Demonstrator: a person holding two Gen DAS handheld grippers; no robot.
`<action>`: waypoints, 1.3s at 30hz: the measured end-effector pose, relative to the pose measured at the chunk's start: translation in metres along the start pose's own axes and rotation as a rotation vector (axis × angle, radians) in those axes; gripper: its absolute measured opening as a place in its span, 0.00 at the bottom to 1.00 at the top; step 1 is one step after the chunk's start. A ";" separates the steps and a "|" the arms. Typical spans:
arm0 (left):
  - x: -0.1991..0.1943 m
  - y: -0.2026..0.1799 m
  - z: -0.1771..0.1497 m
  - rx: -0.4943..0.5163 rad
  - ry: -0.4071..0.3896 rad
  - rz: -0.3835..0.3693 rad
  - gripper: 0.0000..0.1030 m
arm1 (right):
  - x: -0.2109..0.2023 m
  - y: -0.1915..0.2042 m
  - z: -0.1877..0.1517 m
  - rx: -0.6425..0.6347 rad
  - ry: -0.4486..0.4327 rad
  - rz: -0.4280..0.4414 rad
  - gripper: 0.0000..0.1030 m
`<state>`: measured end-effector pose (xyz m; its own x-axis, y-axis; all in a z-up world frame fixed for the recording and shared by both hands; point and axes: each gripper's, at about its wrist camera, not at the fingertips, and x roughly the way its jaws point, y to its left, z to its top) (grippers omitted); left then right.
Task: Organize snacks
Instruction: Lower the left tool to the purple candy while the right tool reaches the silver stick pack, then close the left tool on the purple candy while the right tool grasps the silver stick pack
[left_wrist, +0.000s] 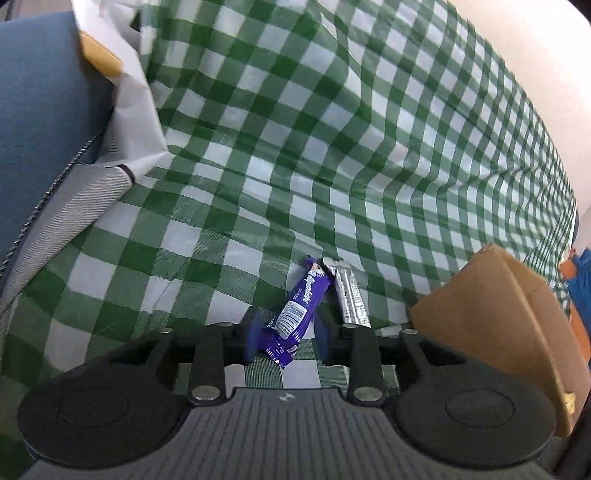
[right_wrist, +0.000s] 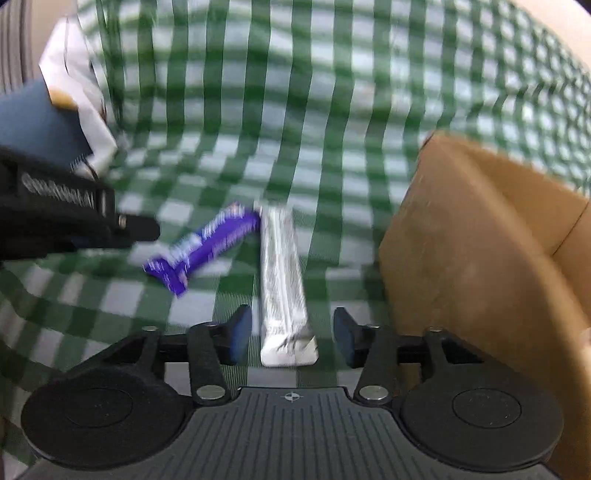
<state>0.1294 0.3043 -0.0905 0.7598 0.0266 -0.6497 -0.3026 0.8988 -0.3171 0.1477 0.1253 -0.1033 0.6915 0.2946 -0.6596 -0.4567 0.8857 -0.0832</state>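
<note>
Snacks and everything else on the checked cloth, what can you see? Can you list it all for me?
Purple snack bar: 1, purple wrapper with white label, on the cloth, its near end between the left gripper's fingers.
Silver snack bar: 1, silver wrapper, flat on the cloth just right of the purple one, its near end between the right gripper's open fingers.
Cardboard box: 1, brown, open, on the right of the bars.
Tablecloth: 1, green and white checks, wrinkled, under everything.
White bag: 1, white, far left edge of the cloth; contents unclear.
Left gripper: 1, black with blue pads, around the purple bar.
Right gripper: 1, black with blue pads, open, not touching the silver bar.
</note>
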 end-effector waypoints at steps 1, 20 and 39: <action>0.004 -0.002 0.000 0.008 0.002 0.001 0.36 | 0.005 0.001 -0.001 0.000 0.006 0.002 0.51; 0.026 -0.017 -0.008 0.088 0.052 0.087 0.26 | 0.008 -0.007 -0.003 0.078 0.013 0.062 0.34; -0.094 0.002 -0.062 -0.153 0.211 0.057 0.27 | -0.126 -0.012 -0.071 -0.105 0.029 0.166 0.01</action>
<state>0.0217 0.2765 -0.0730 0.6067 -0.0309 -0.7943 -0.4373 0.8215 -0.3660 0.0257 0.0522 -0.0724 0.5865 0.4217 -0.6915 -0.6198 0.7833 -0.0480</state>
